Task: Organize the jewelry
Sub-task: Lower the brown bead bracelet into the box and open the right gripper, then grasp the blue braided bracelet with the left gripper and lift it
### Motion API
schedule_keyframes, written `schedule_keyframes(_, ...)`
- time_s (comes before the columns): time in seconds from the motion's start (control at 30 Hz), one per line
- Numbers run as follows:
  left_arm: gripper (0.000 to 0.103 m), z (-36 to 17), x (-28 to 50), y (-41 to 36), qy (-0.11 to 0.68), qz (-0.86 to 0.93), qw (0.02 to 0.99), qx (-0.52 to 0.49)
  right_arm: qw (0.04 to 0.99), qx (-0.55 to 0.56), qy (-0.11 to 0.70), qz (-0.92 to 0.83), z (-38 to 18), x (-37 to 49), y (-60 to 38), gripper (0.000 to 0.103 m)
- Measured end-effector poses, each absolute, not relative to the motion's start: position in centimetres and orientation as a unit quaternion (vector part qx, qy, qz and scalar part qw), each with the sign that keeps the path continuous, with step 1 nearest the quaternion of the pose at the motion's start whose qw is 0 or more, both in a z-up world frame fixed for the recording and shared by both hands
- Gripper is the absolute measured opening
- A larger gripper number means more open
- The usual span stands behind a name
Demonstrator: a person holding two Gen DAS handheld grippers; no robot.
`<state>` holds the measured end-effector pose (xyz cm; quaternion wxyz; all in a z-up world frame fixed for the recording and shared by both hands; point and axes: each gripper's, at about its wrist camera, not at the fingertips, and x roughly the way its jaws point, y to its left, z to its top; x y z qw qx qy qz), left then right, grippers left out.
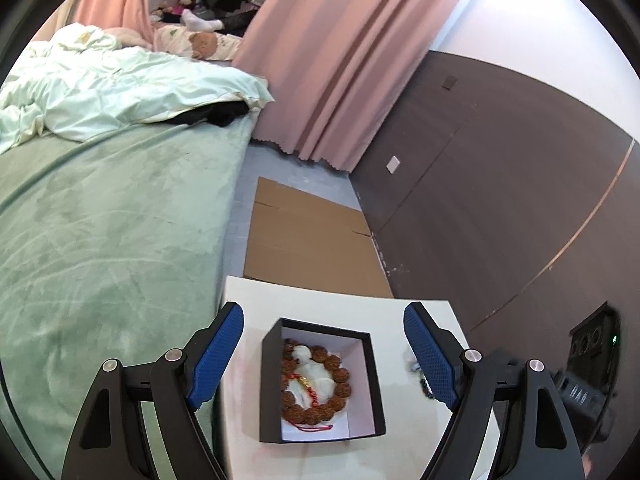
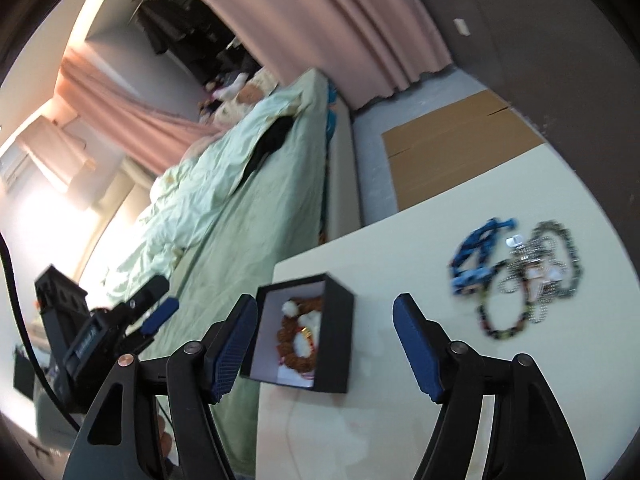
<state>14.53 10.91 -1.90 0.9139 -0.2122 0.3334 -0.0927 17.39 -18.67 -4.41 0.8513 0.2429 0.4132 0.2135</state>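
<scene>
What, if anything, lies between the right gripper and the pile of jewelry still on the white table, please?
Nothing visible does. The right gripper is open and empty, and bare white table runs from it to the jewelry pile ahead on its right. The black box with the brown bead bracelet sits to the left, off that line.

Brown bead bracelet in black box

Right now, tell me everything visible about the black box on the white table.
The black box is a small square open-topped case, seemingly rigid card, with black walls and a pale lining. It sits upright and lidless on the white table, near the edge beside the bed. Inside lies a bracelet of knobbly brown beads around a white cushion, with red cord and a gold piece. Neither gripper touches it; the left gripper hovers over it, open.
</scene>
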Motion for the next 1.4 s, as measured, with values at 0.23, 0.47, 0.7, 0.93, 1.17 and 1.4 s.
schedule_keyframes(0.23, 0.083, -1.8, 13.9, 7.5, 0.336, -0.119, 0.918, -0.171, 0.863, 0.274, 0.397, 0.149, -3.4, 16.6, -25.2, 0.071)
schedule_keyframes(0.47, 0.083, -2.2, 14.2, 2.6, 0.348, -0.151, 0.917, -0.122, 0.848, 0.306, 0.420, 0.101, -4.7, 16.1, -29.7, 0.071)
schedule_keyframes(0.7, 0.080, -3.1, 14.8, -2.2, 0.358, -0.177, 0.913, -0.077, 0.829, 0.348, 0.432, 0.070, -6.3, 15.8, -32.8, 0.071)
schedule_keyframes(0.93, 0.066, -3.8, 16.6, -5.6, 0.376, -0.193, 0.905, -0.051, 0.821, 0.354, 0.445, 0.055, -7.4, 16.9, -34.5, 0.069)
schedule_keyframes(1.17, 0.058, -5.2, 19.9, -7.8, 0.417, -0.199, 0.885, -0.048, 0.815, 0.346, 0.461, 0.050, -8.4, 18.5, -35.0, 0.058)
schedule_keyframes(1.4, 0.049, -7.5, 21.8, -8.8, 0.443, -0.209, 0.870, -0.058, 0.810, 0.320, 0.489, 0.056, -9.3, 20.2, -33.6, 0.055)
